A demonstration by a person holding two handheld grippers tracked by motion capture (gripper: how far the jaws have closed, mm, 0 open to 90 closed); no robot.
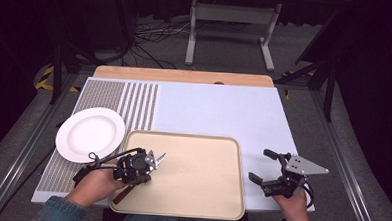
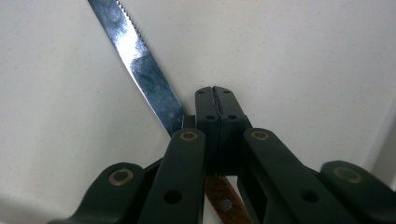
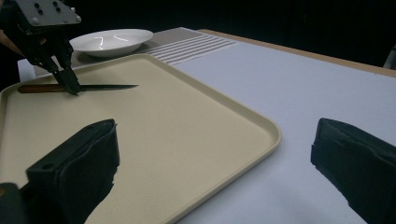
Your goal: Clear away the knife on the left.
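A serrated knife (image 2: 140, 60) with a wooden handle is pinched between the closed jaws of the left gripper (image 2: 215, 100), the blade slanting out past the fingertips and the handle trailing beneath them. The knife is held low over a beige tray (image 1: 200, 191). The right gripper (image 3: 212, 163) is held with jaws spread wide and nothing between them, just beside the tray's edge. A white plate (image 1: 90, 134) is seen beyond the left gripper.
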